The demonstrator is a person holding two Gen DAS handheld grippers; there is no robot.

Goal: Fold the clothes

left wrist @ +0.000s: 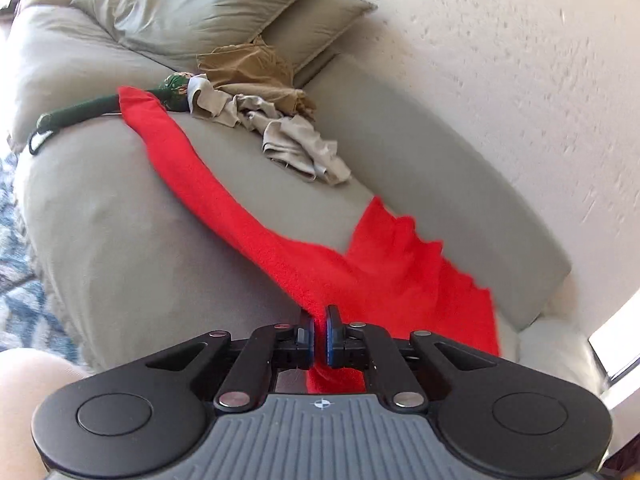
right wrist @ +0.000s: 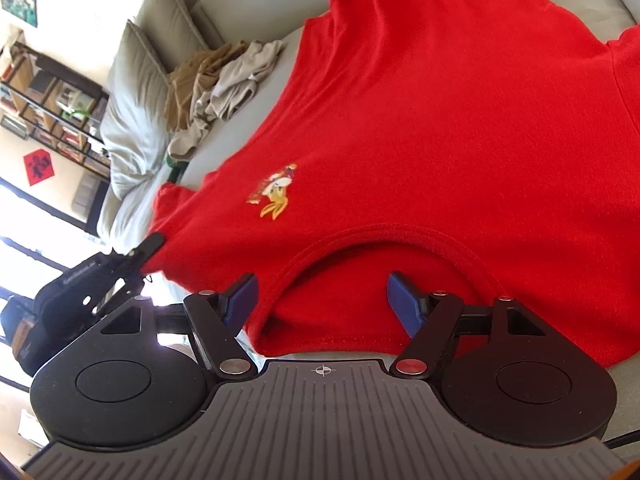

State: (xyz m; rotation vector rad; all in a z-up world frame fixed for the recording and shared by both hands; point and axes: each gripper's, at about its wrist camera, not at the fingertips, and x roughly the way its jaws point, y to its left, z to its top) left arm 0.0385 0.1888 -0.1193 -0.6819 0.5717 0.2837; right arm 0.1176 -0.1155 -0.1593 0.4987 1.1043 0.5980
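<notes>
A red T-shirt is spread face up across the seat of a grey-green sofa, its small embroidered emblem showing. The left hand-held gripper is clamped on an edge of the shirt, red cloth being pinched between its pads. The right hand-held gripper is held with jaws apart, either side of the collar, nothing being gripped. Crumpled beige and tan clothes are heaped near the cushions.
</notes>
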